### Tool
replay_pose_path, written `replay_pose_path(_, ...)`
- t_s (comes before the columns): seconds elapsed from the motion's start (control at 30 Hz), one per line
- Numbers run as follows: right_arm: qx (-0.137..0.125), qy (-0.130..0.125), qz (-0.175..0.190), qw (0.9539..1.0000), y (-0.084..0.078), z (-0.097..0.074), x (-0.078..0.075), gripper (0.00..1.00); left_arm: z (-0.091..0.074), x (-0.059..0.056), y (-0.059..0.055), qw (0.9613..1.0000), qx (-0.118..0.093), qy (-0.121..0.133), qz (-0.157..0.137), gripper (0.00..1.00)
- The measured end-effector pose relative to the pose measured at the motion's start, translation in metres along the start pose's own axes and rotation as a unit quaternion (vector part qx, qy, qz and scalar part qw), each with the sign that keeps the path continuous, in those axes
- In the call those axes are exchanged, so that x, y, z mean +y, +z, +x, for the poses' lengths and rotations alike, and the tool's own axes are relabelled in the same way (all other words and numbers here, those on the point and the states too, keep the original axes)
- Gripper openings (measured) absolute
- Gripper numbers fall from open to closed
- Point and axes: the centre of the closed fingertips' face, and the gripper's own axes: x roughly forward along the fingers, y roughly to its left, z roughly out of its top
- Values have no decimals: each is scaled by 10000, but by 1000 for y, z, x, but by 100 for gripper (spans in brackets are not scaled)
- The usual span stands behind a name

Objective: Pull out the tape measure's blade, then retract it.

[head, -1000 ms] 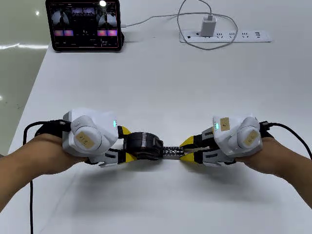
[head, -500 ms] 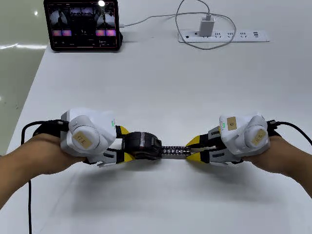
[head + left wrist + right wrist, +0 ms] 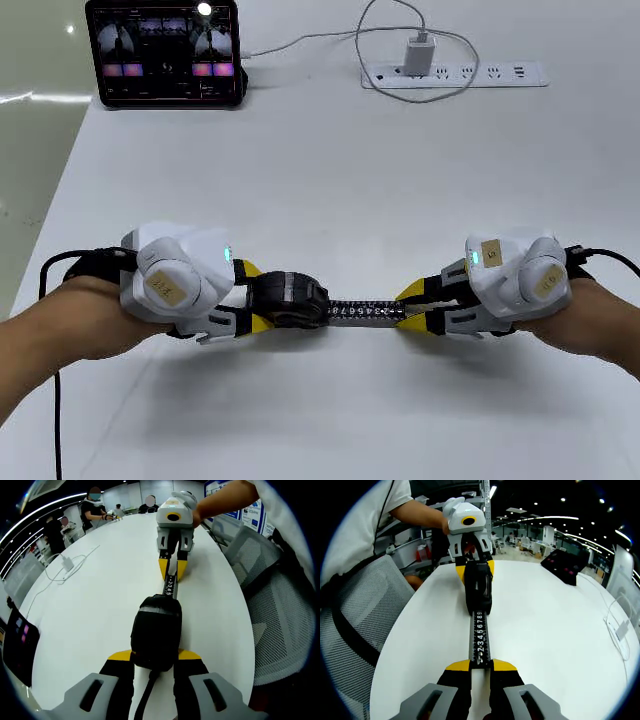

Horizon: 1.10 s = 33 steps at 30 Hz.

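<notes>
White tabletop [image 3: 330,170] is being used as the work surface. The job is being done near its front edge, with the tablet [image 3: 165,52] and power strip [image 3: 455,73] well apart at the far side.

Left gripper [image 3: 257,297] is being kept clenched on the tape measure [image 3: 290,300], the black case being squeezed from both sides between the yellow-tipped jaws. The case is being held just above or on the table (cannot tell which), between the two grippers and right at the left one.

Right gripper [image 3: 410,309] is being kept pinched on the free end of the blade [image 3: 365,310].

Only a short stretch of printed scale is being exposed, face up, running straight from the case mouth into the right jaws.

Key relation: the blade's long axis is being laid along the line joining the two grippers, with the case lying directly ahead of the right gripper.

Judgement: pull-out is being done and looks early; retract is not yet begun. Further draw is best directed straight away from the case along that axis, since an off-axis pull risks the blade being twisted or slipping out.
</notes>
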Motion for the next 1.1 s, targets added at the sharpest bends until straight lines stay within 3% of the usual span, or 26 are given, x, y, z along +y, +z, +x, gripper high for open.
replay_pose_path(1.1,170,-57,118,9998,-22,-35,1,9,0,0,0,10000,9,-18,-30,24)
